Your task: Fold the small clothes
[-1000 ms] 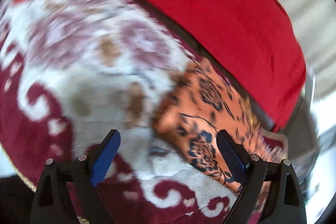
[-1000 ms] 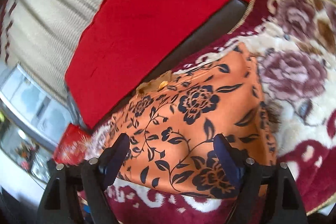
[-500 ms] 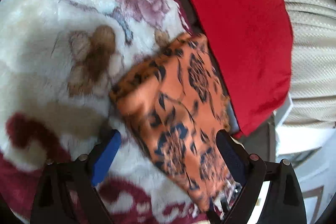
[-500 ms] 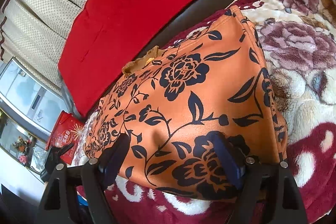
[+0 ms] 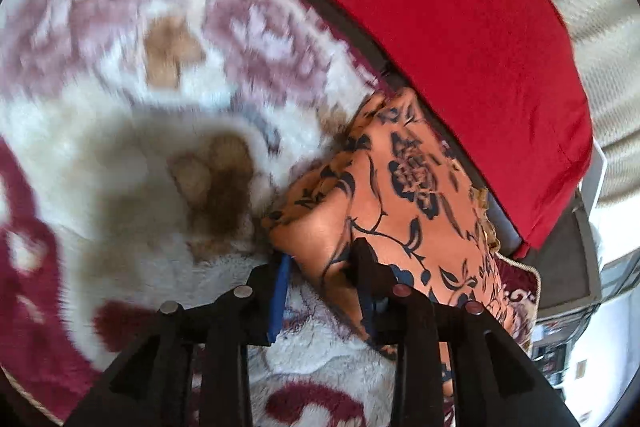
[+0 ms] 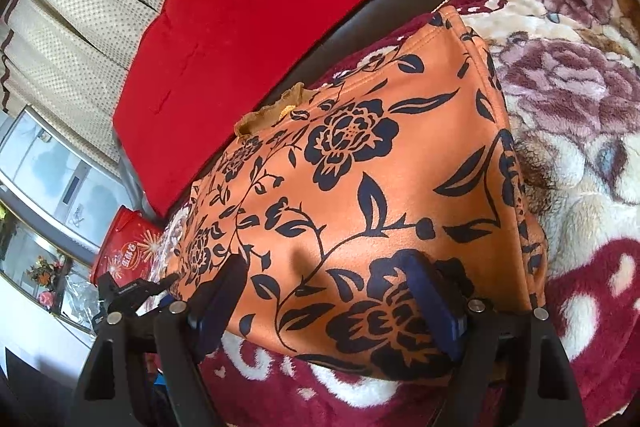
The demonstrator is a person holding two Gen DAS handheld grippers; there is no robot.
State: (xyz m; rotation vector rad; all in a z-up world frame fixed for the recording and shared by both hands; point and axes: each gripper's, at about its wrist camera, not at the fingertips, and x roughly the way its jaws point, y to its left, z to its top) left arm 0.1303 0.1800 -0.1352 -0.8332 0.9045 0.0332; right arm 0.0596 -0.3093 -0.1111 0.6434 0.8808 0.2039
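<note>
Your orange floral garment (image 6: 360,187) lies on the plush rose-patterned blanket (image 6: 580,99), already doubled into a compact block: the right wrist view shows stacked layers along its blanket-side edge and a frilled trim (image 6: 276,111) poking out at the edge nearest the red cloth (image 6: 260,7). So at least one fold looks done, and what seems left is one more fold or a final squaring-up.

At the corner of the garment farthest from the red cloth, your left gripper (image 5: 320,267) has just been closing, with a bunched corner of the fabric between its jaws. They stand narrow, and the dark finger (image 5: 368,267) presses into the cloth, so you appear to have a pinch on that corner, though blur keeps me from being sure how many layers are caught.

Your right gripper (image 6: 324,291) sits wide at the garment's near edge, jaws spread over the fabric and not visibly pinching anything.

Beyond the garment, the red cloth drapes over a dark sofa back (image 6: 392,11), with pale curtains (image 6: 80,7) behind it.
</note>
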